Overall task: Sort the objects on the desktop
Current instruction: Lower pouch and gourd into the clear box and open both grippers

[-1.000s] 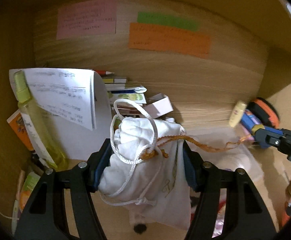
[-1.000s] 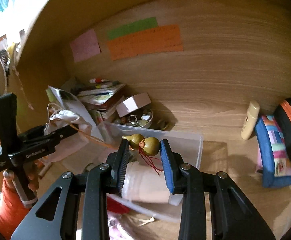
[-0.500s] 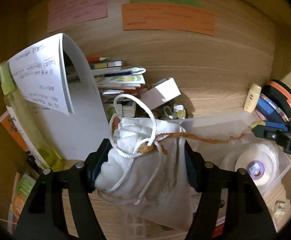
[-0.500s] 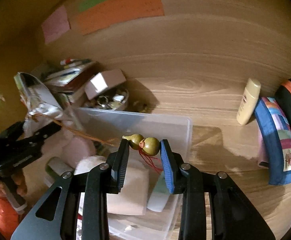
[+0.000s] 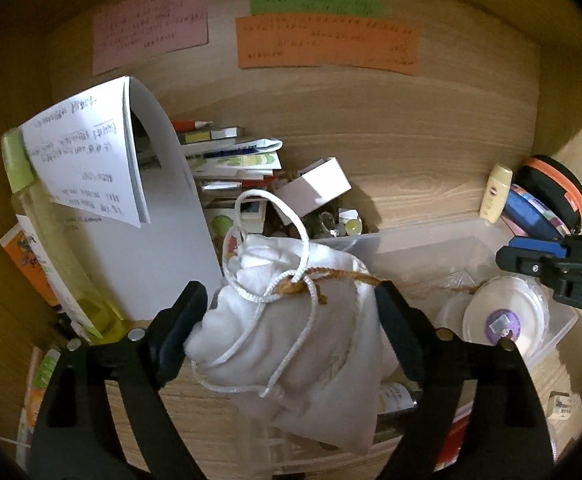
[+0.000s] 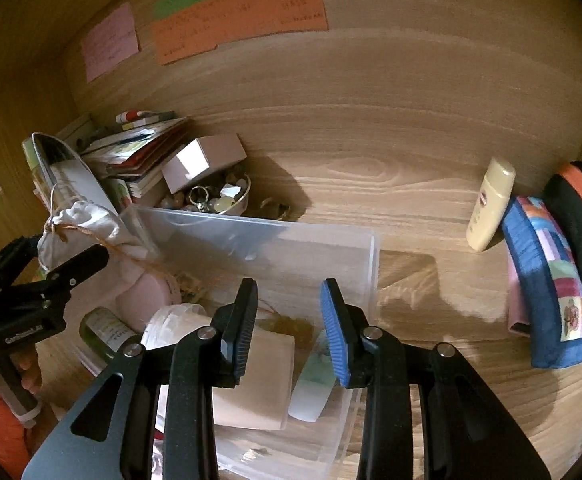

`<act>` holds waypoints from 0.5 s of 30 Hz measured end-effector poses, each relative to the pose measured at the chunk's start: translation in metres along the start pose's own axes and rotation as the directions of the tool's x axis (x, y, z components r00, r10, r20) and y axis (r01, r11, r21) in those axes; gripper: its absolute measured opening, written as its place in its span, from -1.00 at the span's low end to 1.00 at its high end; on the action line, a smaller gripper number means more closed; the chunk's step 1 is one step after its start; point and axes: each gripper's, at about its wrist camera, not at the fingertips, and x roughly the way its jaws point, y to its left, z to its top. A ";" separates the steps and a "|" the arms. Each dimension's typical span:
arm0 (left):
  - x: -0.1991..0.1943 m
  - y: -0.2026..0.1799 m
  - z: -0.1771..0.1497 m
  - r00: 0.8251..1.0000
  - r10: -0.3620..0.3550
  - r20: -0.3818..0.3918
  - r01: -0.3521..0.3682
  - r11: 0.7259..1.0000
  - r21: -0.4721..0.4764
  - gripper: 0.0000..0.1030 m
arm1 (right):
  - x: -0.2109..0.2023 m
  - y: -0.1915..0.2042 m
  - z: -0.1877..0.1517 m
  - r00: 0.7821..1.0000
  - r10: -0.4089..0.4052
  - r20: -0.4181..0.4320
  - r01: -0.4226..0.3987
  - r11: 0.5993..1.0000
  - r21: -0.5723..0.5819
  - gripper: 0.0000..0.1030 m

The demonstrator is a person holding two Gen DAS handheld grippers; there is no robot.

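Observation:
A white drawstring bag [image 5: 291,320] sags between the fingers of my left gripper [image 5: 291,290], whose jaws are opening around it. The bag hangs over the left end of a clear plastic box [image 5: 411,236]. Brown twine [image 5: 347,276] runs from the bag's neck to the right into the box. My right gripper [image 6: 289,286] stands over the box [image 6: 251,220] with a narrow gap and nothing between its pads. Below that gap a blurred olive-brown gourd charm [image 6: 289,325] lies in the box. The right wrist view shows the bag [image 6: 87,220] and the left gripper [image 6: 47,256] at the far left.
In the box lie a round white tub [image 5: 503,320], a beige pad [image 6: 259,380] and a small green bottle [image 6: 107,332]. Behind stand a booklet stack [image 5: 235,160], a curled sheet [image 5: 87,168], a yellow-green bottle [image 5: 51,248], a pink carton [image 6: 203,160] and a trinket bowl [image 6: 215,200]. A cream tube [image 6: 491,208], blue pouch [image 6: 551,292] and black case [image 6: 579,232] stand right.
The gourd charm has left the right gripper's pads and lies in the box below them. The left jaws have spread wider around the bag. Both grippers came down over the box.

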 end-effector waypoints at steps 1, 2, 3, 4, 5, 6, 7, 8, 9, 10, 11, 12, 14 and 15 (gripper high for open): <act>-0.001 0.000 0.000 1.000 -0.005 0.003 0.005 1.000 0.000 0.72 | 0.000 0.002 0.000 1.000 -0.003 0.002 0.003 1.000 -0.004 -0.38; -0.002 -0.001 0.001 1.000 -0.008 0.005 0.008 1.000 0.000 0.74 | 0.000 0.003 0.000 1.000 -0.004 0.005 0.004 1.000 -0.008 -0.34; -0.003 0.000 0.001 1.000 -0.009 0.009 0.009 1.000 -0.002 0.76 | -0.001 0.004 0.000 1.000 -0.005 0.009 0.005 1.000 -0.014 -0.23; -0.005 0.000 0.001 1.000 -0.012 0.015 0.012 1.000 -0.003 0.80 | -0.001 0.006 -0.001 1.000 -0.008 0.015 0.008 1.000 -0.018 -0.11; -0.006 0.000 0.002 1.000 -0.016 0.020 0.016 1.000 -0.004 0.84 | -0.002 0.007 -0.001 1.000 -0.012 0.022 0.013 1.000 -0.022 -0.07; -0.009 0.001 0.002 0.999 -0.021 0.027 0.022 1.000 -0.006 0.85 | -0.004 0.008 -0.001 0.999 -0.021 0.030 0.022 0.999 -0.027 -0.05; -0.010 0.000 0.003 0.999 -0.026 0.031 0.027 1.000 -0.005 0.86 | -0.005 0.009 -0.001 0.999 -0.027 0.036 0.028 0.999 -0.033 -0.05; -0.011 -0.002 0.004 0.999 -0.032 0.035 0.033 0.999 0.000 0.87 | -0.005 0.010 -0.001 0.999 -0.029 0.040 0.031 0.999 -0.036 -0.04; -0.012 -0.003 0.005 0.999 -0.037 0.040 0.037 0.999 0.003 0.87 | -0.006 0.010 -0.001 0.999 -0.021 0.042 0.023 0.999 -0.032 0.03; -0.015 -0.003 0.005 0.998 -0.045 0.046 0.045 0.999 0.004 0.88 | -0.007 0.010 0.000 0.999 -0.009 0.045 0.010 1.000 -0.027 0.14; -0.019 -0.003 0.006 0.997 -0.056 0.051 0.056 0.998 0.001 0.90 | -0.009 0.009 0.000 0.999 -0.005 0.050 0.007 1.000 -0.021 0.17; -0.022 -0.002 0.006 0.997 -0.064 0.053 0.064 0.998 -0.004 0.92 | -0.011 0.009 0.000 0.998 -0.007 0.057 0.008 1.000 -0.018 0.22; -0.028 -0.001 0.005 0.996 -0.069 0.051 0.070 0.997 -0.016 0.94 | -0.017 0.010 0.001 0.997 0.007 0.070 -0.006 1.000 -0.017 0.28; -0.031 -0.002 0.005 0.996 -0.070 0.048 0.071 0.997 -0.016 0.94 | -0.021 0.011 0.001 0.997 0.010 0.079 -0.008 1.000 -0.017 0.33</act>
